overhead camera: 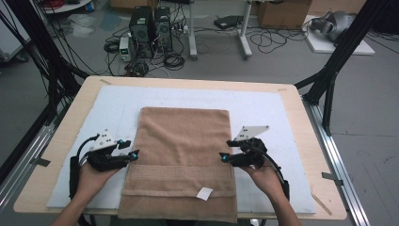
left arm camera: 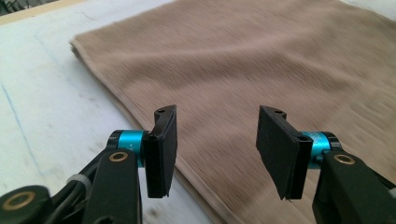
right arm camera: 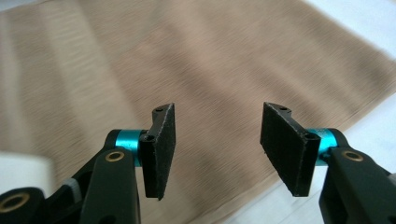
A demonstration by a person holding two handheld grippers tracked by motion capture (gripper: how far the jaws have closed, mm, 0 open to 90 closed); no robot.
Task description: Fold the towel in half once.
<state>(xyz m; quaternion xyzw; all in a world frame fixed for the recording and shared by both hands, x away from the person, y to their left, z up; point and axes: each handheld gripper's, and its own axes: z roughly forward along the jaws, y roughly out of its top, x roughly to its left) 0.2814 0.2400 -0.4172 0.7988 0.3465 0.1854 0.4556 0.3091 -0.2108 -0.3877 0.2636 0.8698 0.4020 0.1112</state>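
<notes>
A brown towel (overhead camera: pixel 183 141) lies flat and folded on the white mat (overhead camera: pixel 263 108), long side running away from me, with a small white tag (overhead camera: pixel 204 193) near its front right corner. My left gripper (overhead camera: pixel 130 148) sits at the towel's left edge, jaws pointing inward. In the left gripper view the left gripper (left arm camera: pixel 217 154) is open over the towel (left arm camera: pixel 261 60) hem, nothing between the pads. My right gripper (overhead camera: pixel 226 149) mirrors it at the right edge. In the right gripper view the right gripper (right arm camera: pixel 217 149) is open above the towel (right arm camera: pixel 140 60), pads apart and bare.
The mat lies on a wooden table (overhead camera: pixel 291 89). The towel's near end reaches the table's front edge. Black frame struts (overhead camera: pixel 329 80) stand at both sides. Computer towers (overhead camera: pixel 150 30), cables and boxes are on the floor beyond the table.
</notes>
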